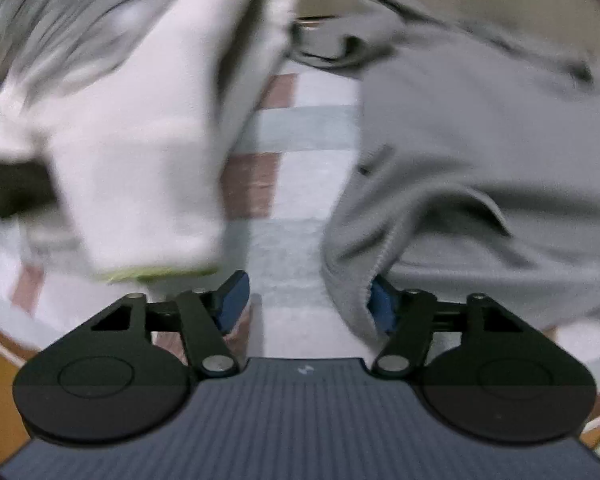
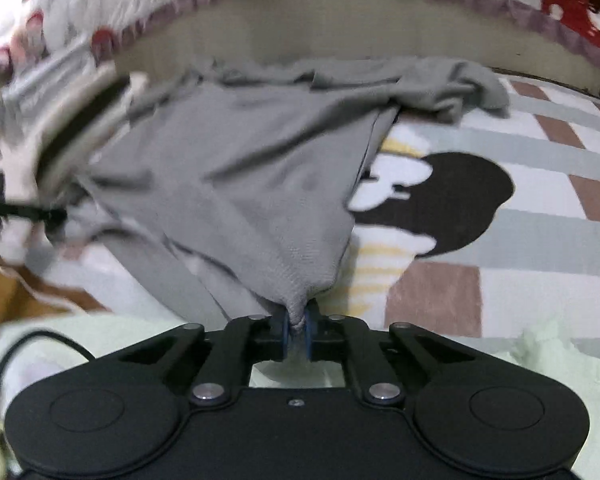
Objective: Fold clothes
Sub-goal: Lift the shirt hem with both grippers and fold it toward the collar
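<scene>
Left tool (image 1: 304, 300): jaws apart, grey garment (image 1: 480, 152) edge draped over one blue pad; white cloth (image 1: 140, 140) alongside; checked blanket (image 1: 296, 208) beneath.

Each gripper was matte black, with two round side discs, angled link arms joined by silver screws, and blue pads on its fingers (image 1: 233, 300). The left gripper (image 1: 306, 300) had a ribbed grey-blue body bearing a small pale mark. A thin black cable (image 2: 4, 364) looped beside the right gripper (image 2: 297, 330).
</scene>
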Demonstrator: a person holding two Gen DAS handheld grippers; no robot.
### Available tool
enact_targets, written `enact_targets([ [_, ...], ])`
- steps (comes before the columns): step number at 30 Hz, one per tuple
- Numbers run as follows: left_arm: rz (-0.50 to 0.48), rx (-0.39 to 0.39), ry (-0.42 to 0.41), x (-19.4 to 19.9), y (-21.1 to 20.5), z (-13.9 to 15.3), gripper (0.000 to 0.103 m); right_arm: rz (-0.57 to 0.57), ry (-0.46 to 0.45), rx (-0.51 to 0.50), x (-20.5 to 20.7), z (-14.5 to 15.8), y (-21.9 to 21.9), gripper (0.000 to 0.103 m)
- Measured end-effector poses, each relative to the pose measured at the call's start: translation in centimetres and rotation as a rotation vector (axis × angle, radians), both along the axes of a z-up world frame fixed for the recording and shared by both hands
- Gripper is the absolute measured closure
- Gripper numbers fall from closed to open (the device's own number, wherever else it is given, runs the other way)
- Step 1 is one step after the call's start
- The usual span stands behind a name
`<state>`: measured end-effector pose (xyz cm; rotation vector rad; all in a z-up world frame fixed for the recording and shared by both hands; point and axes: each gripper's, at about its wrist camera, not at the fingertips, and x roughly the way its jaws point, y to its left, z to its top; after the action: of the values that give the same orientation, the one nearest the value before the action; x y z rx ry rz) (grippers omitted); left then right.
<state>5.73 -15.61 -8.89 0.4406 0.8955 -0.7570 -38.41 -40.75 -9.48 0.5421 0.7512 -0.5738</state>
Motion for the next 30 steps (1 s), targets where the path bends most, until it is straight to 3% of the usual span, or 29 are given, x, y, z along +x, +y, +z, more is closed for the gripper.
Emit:
enact_targets([
  [2,0.015,-0.056,0.081,0.9,0.9,0.1,0.064,-0.006,0.021,0.008,-0.2,0.0,-0.3,0.095],
  [5,-0.038,-0.065,0.097,0.4,0.5,-0.1,0.064,-0.029,0.076,0.011,0.1,-1.2,-0.7,0.093],
  [7,-0.073,-0.067,0.108,-0.1,-0.3,-0.7,0.056,-0.043,0.051,0.027,0.1,-1.7,-0.6,0.088],
  [9,-0.094,-0.050,0.128,-0.5,-1.2,-1.8,0.037,-0.060,0.031,0.032,0.1,-2.2,-0.4,0.087],
  [10,-0.106,-0.041,0.098,-1.0,-1.7,-2.4,0.035,-0.066,0.029,0.033,0.2,-2.4,-0.3,0.076],
  [11,-0.119,-0.036,0.055,-1.6,-1.9,-2.7,0.034,-0.073,0.032,0.021,0.4,-2.7,-0.3,0.056],
  [12,-0.132,-0.031,0.022,-2.0,-2.1,-2.8,0.035,-0.079,0.036,0.007,0.7,-3.1,-0.3,0.051],
  [13,-0.144,-0.026,-0.011,-2.4,-2.2,-2.9,0.039,-0.086,0.039,-0.008,0.9,-3.4,-0.2,0.050],
  [14,-0.140,-0.029,-0.019,-2.5,-2.1,-2.7,0.061,-0.092,0.043,-0.022,1.1,-3.7,-0.2,0.050],
  [15,-0.123,-0.039,-0.008,-2.5,-1.7,-2.2,0.090,-0.090,0.044,-0.049,1.4,-3.8,-0.2,0.050],
  [16,-0.106,-0.049,0.003,-2.4,-1.3,-1.8,0.101,-0.074,0.045,-0.062,1.6,-3.7,-0.4,0.052],
  [18,-0.070,-0.102,-0.032,-2.8,0.2,0.5,0.100,-0.049,0.031,-0.071,1.6,-2.8,-1.1,0.094],
  [19,-0.052,-0.134,-0.057,-3.1,1.1,1.7,0.101,-0.048,0.011,-0.068,1.3,-2.0,-1.7,0.098],
  [23,0.036,-0.264,-0.064,-4.4,5.1,6.0,0.101,-0.059,-0.094,-0.101,-1.3,3.3,-2.7,0.099],
  [30,0.036,-0.321,-0.125,-9.5,8.6,10.3,0.101,-0.016,-0.125,-0.294,-5.6,12.7,0.2,0.099],
])
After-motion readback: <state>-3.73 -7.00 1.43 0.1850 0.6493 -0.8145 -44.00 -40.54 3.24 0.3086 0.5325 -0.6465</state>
